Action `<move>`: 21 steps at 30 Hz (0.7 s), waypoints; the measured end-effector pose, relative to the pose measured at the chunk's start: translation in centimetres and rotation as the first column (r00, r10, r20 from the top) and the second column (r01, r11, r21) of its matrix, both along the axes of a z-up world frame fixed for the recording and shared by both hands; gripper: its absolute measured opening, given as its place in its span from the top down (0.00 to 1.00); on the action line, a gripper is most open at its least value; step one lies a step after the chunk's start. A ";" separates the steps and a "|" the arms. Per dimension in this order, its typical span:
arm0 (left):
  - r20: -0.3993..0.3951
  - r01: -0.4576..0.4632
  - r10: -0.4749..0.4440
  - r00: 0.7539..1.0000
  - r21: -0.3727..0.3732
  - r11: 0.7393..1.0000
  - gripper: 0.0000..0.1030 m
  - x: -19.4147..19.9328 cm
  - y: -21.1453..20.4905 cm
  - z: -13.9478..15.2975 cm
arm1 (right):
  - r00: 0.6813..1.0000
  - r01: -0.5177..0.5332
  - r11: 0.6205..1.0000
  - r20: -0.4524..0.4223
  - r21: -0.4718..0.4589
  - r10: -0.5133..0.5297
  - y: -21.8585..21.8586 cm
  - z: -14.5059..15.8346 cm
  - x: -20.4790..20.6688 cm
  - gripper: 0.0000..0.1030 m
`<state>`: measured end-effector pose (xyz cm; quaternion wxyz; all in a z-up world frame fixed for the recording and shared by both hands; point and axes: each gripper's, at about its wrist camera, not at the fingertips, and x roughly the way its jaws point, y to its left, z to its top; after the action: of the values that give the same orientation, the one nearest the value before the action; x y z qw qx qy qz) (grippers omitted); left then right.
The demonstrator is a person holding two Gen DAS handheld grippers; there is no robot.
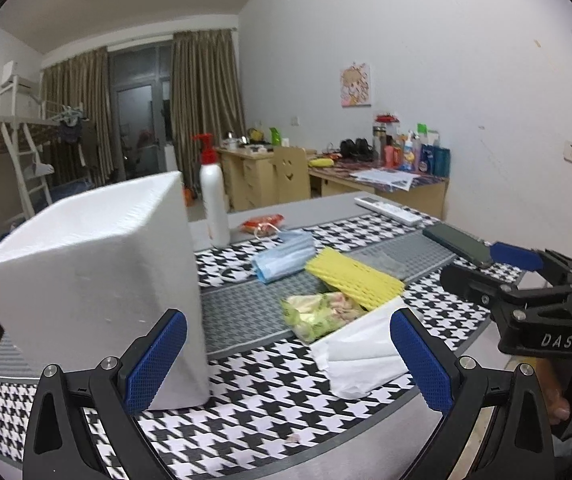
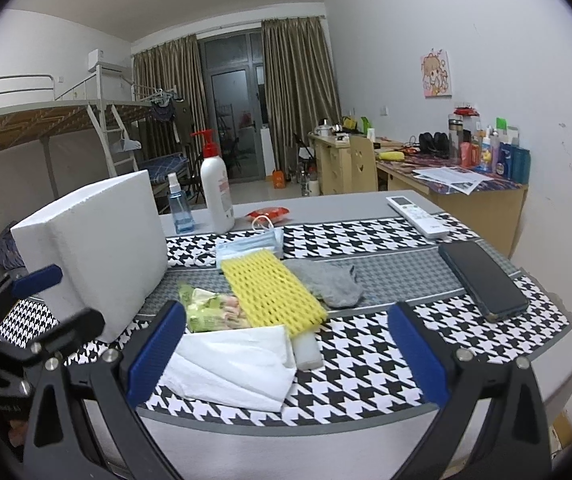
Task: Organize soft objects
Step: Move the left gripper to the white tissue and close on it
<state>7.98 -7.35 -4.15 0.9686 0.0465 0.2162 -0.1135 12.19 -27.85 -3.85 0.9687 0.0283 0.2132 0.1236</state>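
Directly ahead of the right hand-held gripper (image 2: 286, 350) (jaws apart) lies white tissue (image 2: 233, 368).

My left gripper (image 1: 288, 360) and right gripper (image 2: 281, 354) looked alike — glossy black angular frames with silver screws, each carrying two fingers (image 1: 157, 360) faced with blue textured pads. One black housing bore white letters — "DAS". Bare skin of my hand (image 1: 558, 400) showed beside it.

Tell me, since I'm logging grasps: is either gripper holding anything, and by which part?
Nothing is held. The left gripper and right gripper are both open and empty.
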 end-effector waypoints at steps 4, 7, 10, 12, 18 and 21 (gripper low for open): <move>-0.026 0.019 -0.018 0.999 0.006 1.000 0.01 0.5 -0.6 -0.6 | 1.000 0.000 1.000 -0.015 -0.017 0.000 -0.2 -0.1 0.7 0.01; -0.052 0.033 -0.032 0.998 0.008 0.999 0.01 1.0 -0.9 -1.1 | 1.000 -0.003 1.000 -0.026 -0.029 0.003 -0.2 -0.2 1.3 0.01; -0.073 0.042 -0.041 0.996 0.012 0.999 0.01 1.3 -1.2 -1.7 | 0.999 -0.006 0.999 -0.034 -0.031 0.005 -0.4 -0.4 1.8 0.01; -0.092 0.052 -0.050 0.994 0.015 0.999 0.01 1.8 -1.4 -2.1 | 0.999 -0.007 0.999 -0.042 -0.031 0.006 -0.7 -0.6 2.1 0.01; -0.123 0.095 -0.090 0.988 0.030 0.995 0.01 2.6 -2.2 -3.0 | 0.998 -0.020 0.999 -0.063 -0.037 0.017 -0.8 -1.1 2.9 0.01; -0.141 0.123 -0.117 0.983 0.035 0.992 0.01 3.0 -2.6 -3.4 | 0.997 -0.025 0.999 -0.072 -0.047 0.022 -0.9 -1.3 3.3 0.01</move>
<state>10.93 -9.96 -7.50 0.9414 0.0727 0.2823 -0.1698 15.53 -28.73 -5.11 0.9594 0.0071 0.2510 0.1287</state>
